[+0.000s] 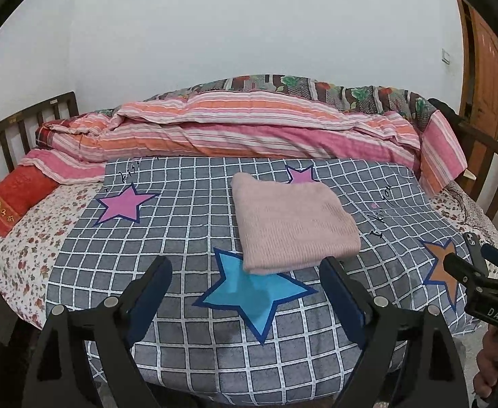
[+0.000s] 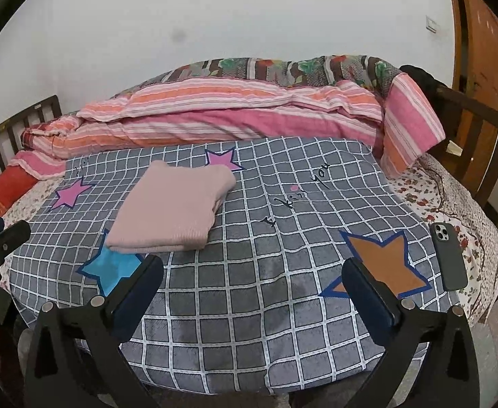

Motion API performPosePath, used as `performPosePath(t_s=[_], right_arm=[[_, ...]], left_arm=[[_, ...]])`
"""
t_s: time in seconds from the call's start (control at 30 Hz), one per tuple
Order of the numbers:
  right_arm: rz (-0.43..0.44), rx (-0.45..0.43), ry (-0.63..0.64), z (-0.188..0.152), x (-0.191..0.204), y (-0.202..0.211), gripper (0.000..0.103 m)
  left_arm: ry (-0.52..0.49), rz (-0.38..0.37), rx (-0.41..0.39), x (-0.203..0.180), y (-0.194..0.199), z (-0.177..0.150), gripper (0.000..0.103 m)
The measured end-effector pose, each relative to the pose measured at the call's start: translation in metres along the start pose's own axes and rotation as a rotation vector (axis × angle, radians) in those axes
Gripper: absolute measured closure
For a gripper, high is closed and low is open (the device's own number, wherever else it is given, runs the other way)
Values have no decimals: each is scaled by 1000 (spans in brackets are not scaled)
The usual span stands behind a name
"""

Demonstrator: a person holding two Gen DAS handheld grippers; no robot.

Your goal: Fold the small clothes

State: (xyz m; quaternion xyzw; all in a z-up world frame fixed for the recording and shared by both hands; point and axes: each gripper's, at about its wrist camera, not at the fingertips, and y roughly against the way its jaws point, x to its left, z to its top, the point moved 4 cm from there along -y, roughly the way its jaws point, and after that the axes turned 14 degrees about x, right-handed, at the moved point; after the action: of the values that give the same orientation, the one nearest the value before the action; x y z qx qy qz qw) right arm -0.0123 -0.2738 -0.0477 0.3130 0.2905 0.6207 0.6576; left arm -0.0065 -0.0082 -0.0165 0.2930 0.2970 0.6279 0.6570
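Note:
A pink knitted garment (image 1: 293, 224) lies folded into a neat rectangle on the grey checked blanket (image 1: 187, 210) with coloured stars. In the right wrist view the same garment (image 2: 172, 212) sits to the upper left. My left gripper (image 1: 245, 268) is open just short of the garment's near edge, nothing between its fingers. My right gripper (image 2: 254, 268) is open wide over bare blanket, to the right of the garment, holding nothing. The right gripper's body (image 1: 477, 275) shows at the right edge of the left wrist view.
A dark phone (image 2: 449, 256) lies on the flowered sheet at the bed's right side. A striped pink and orange quilt (image 1: 242, 125) is bundled along the back. A red pillow (image 1: 14, 200) sits at the left. Wooden bed rails (image 2: 477, 125) flank the mattress; a wooden door (image 2: 477, 34) stands at right.

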Motion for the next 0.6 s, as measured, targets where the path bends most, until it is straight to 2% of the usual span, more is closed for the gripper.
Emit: performPosePath(t_s=[0.6], right_arm=[[-15,-5,19,2,5,4,0]], left_arm=[[13,6,15,6,1,-4,15]])
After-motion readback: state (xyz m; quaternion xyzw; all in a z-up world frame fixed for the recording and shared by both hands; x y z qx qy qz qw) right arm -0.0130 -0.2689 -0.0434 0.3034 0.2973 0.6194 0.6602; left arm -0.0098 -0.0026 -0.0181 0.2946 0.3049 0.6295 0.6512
